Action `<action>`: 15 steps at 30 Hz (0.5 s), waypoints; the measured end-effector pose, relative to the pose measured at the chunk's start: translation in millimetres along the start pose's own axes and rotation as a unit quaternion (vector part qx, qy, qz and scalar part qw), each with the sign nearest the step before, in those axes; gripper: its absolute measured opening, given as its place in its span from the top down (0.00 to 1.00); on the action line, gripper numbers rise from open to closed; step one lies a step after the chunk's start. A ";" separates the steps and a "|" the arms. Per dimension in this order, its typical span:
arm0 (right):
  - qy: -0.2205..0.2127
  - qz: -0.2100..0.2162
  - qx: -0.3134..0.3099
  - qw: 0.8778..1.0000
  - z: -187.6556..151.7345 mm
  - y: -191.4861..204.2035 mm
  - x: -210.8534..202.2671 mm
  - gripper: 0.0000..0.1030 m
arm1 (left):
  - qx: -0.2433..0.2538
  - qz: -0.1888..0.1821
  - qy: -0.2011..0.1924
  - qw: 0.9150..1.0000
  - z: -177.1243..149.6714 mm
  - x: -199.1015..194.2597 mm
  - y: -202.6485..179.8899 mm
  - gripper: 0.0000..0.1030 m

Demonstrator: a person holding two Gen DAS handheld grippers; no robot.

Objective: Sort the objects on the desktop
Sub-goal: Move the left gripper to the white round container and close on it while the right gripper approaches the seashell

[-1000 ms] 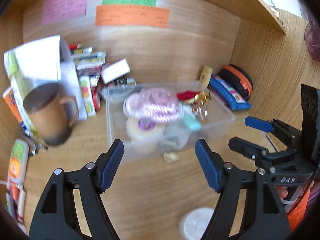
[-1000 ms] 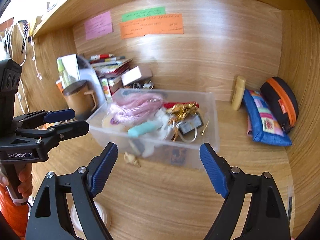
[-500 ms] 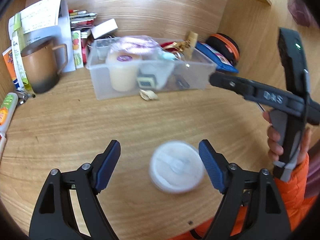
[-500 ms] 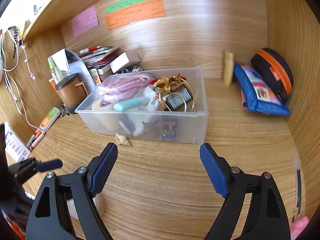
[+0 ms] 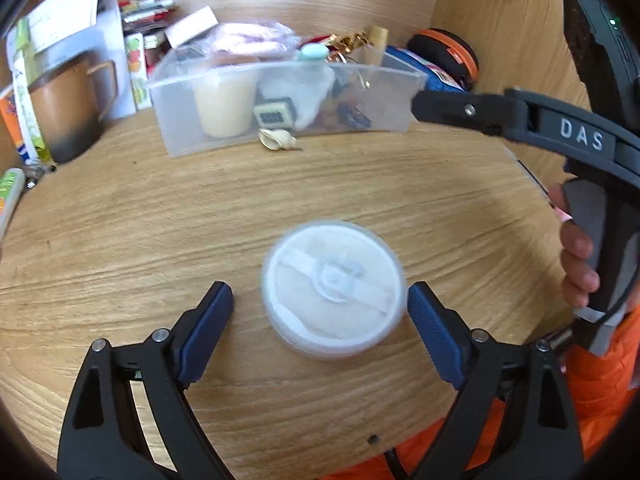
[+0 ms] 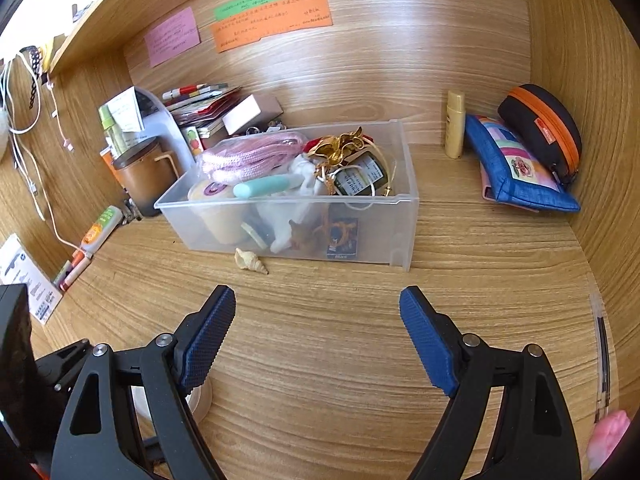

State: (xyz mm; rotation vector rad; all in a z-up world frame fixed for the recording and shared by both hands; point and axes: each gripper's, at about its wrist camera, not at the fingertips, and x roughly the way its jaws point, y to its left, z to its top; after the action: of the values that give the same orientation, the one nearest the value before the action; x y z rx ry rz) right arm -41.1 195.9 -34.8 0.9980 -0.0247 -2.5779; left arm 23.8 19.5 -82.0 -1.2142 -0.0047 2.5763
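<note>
A round white lidded case (image 5: 333,289) lies flat on the wooden desk. My left gripper (image 5: 320,312) hovers over it with its jaws opening; the case sits between the blue pads, which do not press on it. A clear plastic bin (image 6: 400,216) full of small items stands further back, also seen in the left view as the bin (image 5: 384,96). A small seashell (image 6: 250,261) lies just in front of it. My right gripper (image 6: 318,328) is open over bare desk with nothing between its fingers. Only an edge of the case (image 6: 200,398) shows behind its left finger.
A brown mug (image 6: 146,174) and stacked booklets stand at the back left. A blue pouch (image 6: 516,168), a black and orange case (image 6: 544,128) and a yellow tube (image 6: 455,124) sit at the back right. Pens lie along the left wall. A person's hand (image 5: 576,256) grips the right tool.
My left gripper has dropped and pulled back from the bin to the white round case, its jaws spreading around it. The right gripper's view has tilted slightly and stayed open.
</note>
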 end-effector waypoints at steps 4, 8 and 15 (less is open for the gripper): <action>0.000 -0.005 -0.009 1.000 -0.6 2.4 1.7 0.20 | 0.000 0.005 -0.007 1.000 -0.6 -1.2 1.8 0.24; 0.006 0.000 -0.009 1.000 0.3 3.1 10.0 0.20 | 0.004 0.026 -0.017 0.999 -2.3 -2.6 3.4 0.37; 0.026 0.005 -0.019 0.999 1.4 13.8 36.1 0.20 | -0.025 0.033 -0.025 0.999 0.0 -6.7 26.7 0.37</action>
State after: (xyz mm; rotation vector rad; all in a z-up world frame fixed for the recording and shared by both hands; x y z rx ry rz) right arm -61.9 170.4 -55.0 1.0483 0.0322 -2.5322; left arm 20.9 -7.8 -80.3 -1.1863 -0.0406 2.6784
